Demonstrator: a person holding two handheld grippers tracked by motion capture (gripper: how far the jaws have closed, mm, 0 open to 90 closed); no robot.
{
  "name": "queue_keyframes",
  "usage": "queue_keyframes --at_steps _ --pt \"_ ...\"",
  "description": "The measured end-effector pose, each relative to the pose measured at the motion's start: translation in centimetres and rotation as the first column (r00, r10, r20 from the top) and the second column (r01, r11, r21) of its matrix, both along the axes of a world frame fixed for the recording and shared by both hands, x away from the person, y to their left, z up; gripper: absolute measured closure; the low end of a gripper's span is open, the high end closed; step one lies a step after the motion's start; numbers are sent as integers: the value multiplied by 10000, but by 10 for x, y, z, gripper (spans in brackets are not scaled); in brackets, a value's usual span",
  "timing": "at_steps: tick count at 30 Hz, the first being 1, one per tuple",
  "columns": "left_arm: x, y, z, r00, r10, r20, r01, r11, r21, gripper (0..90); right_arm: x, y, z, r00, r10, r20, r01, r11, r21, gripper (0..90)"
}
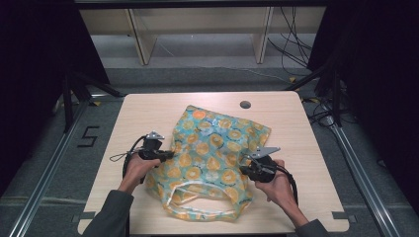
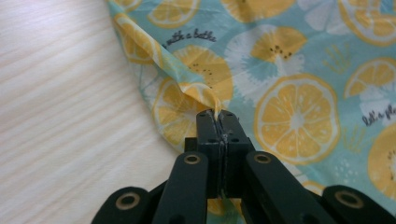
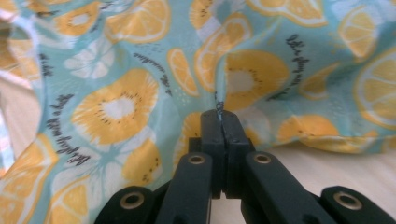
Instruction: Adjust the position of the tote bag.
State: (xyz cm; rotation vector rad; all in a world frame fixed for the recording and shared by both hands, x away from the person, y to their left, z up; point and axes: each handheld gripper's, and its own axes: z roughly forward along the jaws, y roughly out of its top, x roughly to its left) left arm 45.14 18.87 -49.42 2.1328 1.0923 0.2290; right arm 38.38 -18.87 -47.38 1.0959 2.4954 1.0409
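A thin teal bag printed with orange and lemon slices (image 1: 212,153) lies crumpled on the wooden table (image 1: 138,113), its handle loop toward the front edge. My left gripper (image 1: 169,154) is at the bag's left edge and is shut on a fold of the bag (image 2: 205,93). The left gripper (image 2: 218,122) has its jaws pressed together with a sliver of fabric between them. My right gripper (image 1: 244,169) is at the bag's right side, shut on a pinched ridge of the bag (image 3: 219,88). The right gripper (image 3: 219,122) has its jaws closed tight.
A round cable hole (image 1: 245,104) sits in the table near the far edge. Bare wood lies left of the bag (image 2: 60,102). Black frame rails (image 1: 363,182) run along both sides, and cables (image 1: 291,44) trail on the floor behind.
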Motion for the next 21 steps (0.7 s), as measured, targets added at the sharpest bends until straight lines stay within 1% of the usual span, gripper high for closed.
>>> queue_keyframes --at_steps 1,2,3,4,5,6,7,8,9,10,11,12,13,14,15,16,17,18,19,20,21 --pt "-2 -2 0 9998 -186 43 185 9998 93 887 2 -3 1 10000 -59 66 60 9999 -90 900" --pt "-2 -2 0 9998 -186 43 185 9998 93 887 4 -7 3 9998 -111 194 114 9999 -124 900" --pt "-5 -4 0 9997 -257 28 257 9997 62 887 4 -7 3 9998 -111 194 114 9999 -124 900" --pt "-9 -7 1 9992 -396 35 396 9992 15 887 6 -12 6 9998 -170 105 172 9997 -174 900" --pt "-13 -9 1 9993 -367 56 368 9993 -93 887 11 -22 11 9989 -393 237 399 9989 -227 900" --pt "-17 -11 2 9983 -579 87 579 9983 -1 887 11 -22 11 9989 -393 237 399 9989 -227 900" --pt "-21 -14 3 9980 -623 118 624 9980 -66 887 13 -26 11 9976 -547 416 558 9981 -247 900" --pt "-27 -19 6 9949 -975 251 974 9952 46 886 18 -33 14 9962 -666 559 689 9968 -402 900" --pt "-31 -22 7 9938 -1068 322 1070 9943 -23 886 21 -35 13 9939 -779 778 810 9960 -375 900" --pt "-35 -26 8 9922 -1179 395 1181 9930 -31 886 24 -38 15 9948 -806 622 836 9954 -475 900" --pt "-37 -28 8 9914 -1257 369 1258 9921 -16 886 27 -41 15 9940 -877 656 906 9950 -425 900" --pt "-37 -28 8 9914 -1257 369 1258 9921 -16 887 29 -43 14 9929 -960 708 992 9942 -422 900" --pt "-43 -33 9 9875 -1517 424 1516 9884 57 887 33 -46 13 9910 -955 940 1013 9931 -584 900" --pt "-43 -33 9 9875 -1517 424 1516 9884 57 887 33 -46 13 9910 -955 940 1013 9931 -584 900" --pt "-49 -37 8 9875 -1525 387 1526 9883 10 887 38 -49 13 9918 -927 875 981 9934 -592 900" --pt "-49 -37 8 9875 -1525 387 1526 9883 10 887 38 -49 13 9918 -927 875 981 9934 -592 900" --pt "-55 -40 8 9838 -1749 386 1747 9846 70 887 40 -51 12 9914 -1095 723 1128 9927 -437 900" --pt "-55 -40 8 9838 -1749 386 1747 9846 70 887 40 -51 12 9914 -1095 723 1128 9927 -437 900" --pt "-59 -41 8 9814 -1874 409 1871 9823 109 885 40 -51 12 9914 -1114 688 1139 9929 -336 900" --pt "-61 -40 9 9807 -1919 362 1916 9814 117 879 39 -51 12 9912 -1176 613 1198 9923 -329 900" --pt "-61 -38 11 9799 -1957 383 1952 9806 181 858 39 -51 13 9913 -1133 670 1159 9926 -367 893"
